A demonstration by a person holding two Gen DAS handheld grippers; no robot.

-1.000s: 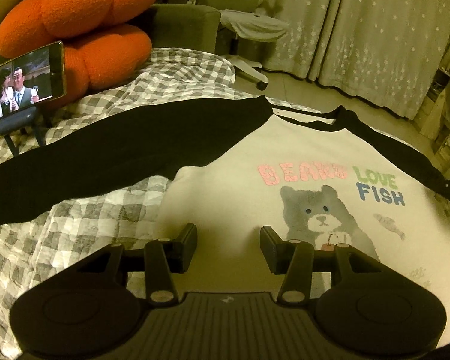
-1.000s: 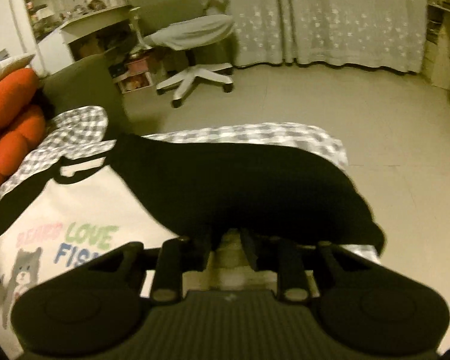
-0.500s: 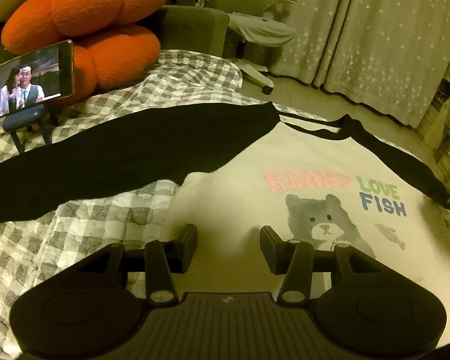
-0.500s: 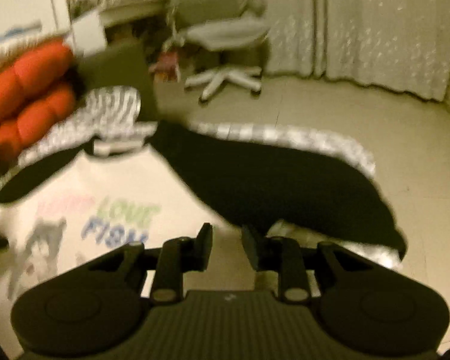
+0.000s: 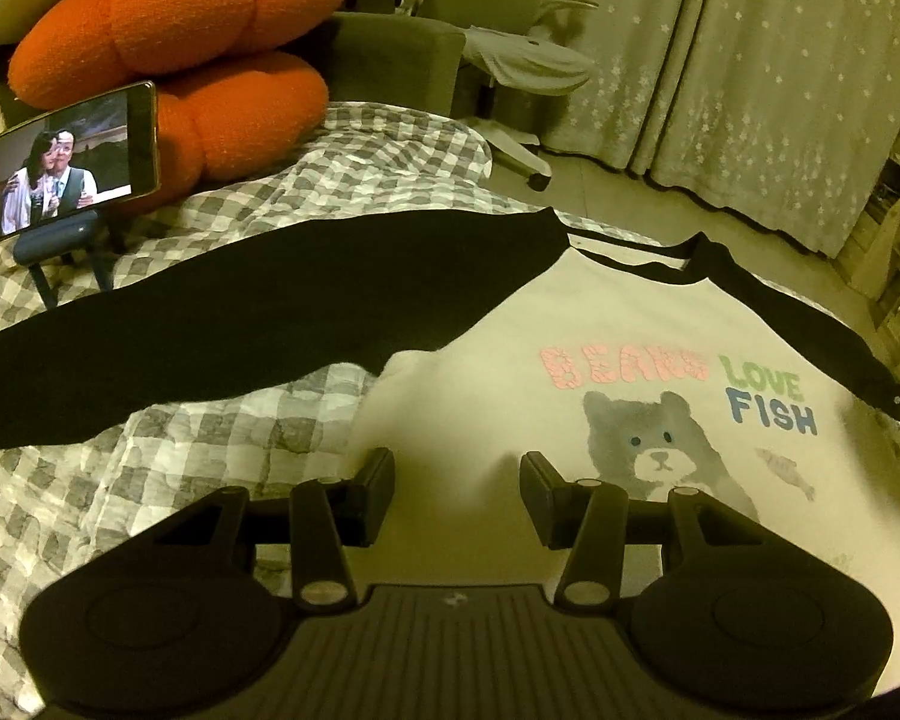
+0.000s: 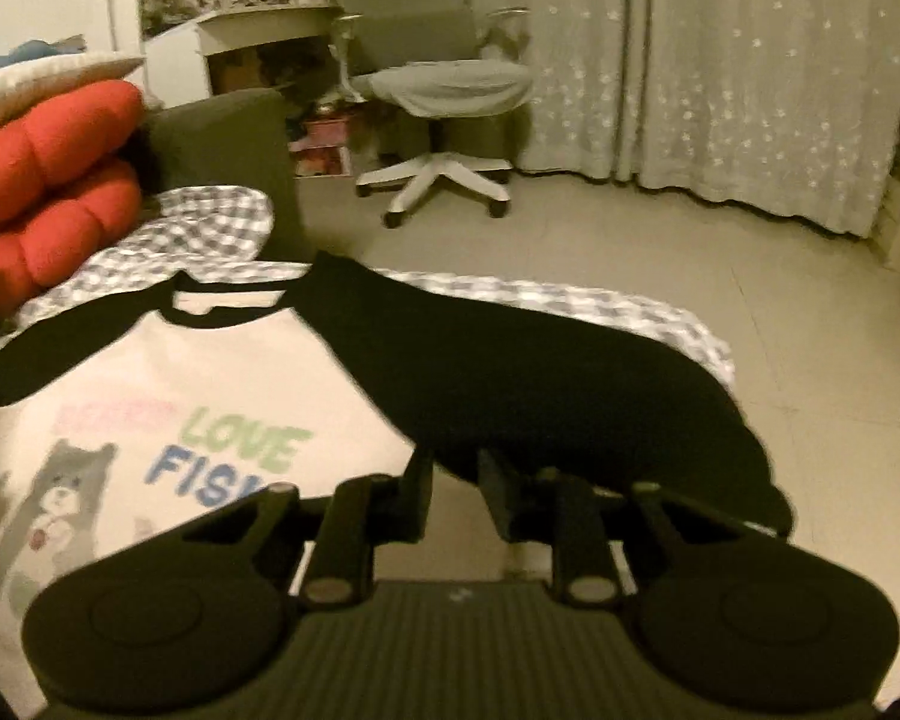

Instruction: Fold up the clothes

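- Far left of your left wrist view: a phone with a lit screen (image 5: 69,162) stands on a small dark tripod stand (image 5: 60,240) on the grey-and-white checked quilt (image 5: 210,438) of the bed, in front of two stacked orange knitted cushions (image 5: 210,60).
- The task item, a cream raglan shirt with black sleeves and a grey bear print (image 5: 510,408), lies flat, print up, on the quilt. Text reads "BEARS LOVE FISH".
- One long black sleeve (image 5: 240,324) stretches out flat toward the quilt's left edge, passing just in front of the phone stand.
- Your left gripper (image 5: 456,474) hovers over the shirt's cream body near its left side seam, jaws spread apart, nothing between them.
- Collar (image 6: 228,306) points toward the far edge of the bed.
- The other black sleeve (image 6: 540,396) runs toward the bed's right edge, its cuff end reaching that edge.
- Your right gripper (image 6: 455,483) sits at the near edge of that sleeve where it meets the cream body. Jaws stand a narrow gap apart; can't tell whether any fabric is caught.
- Beyond the bed: a white-based swivel office chair with grey seat (image 6: 444,96), then pale star-patterned curtains (image 6: 720,72) on the right.
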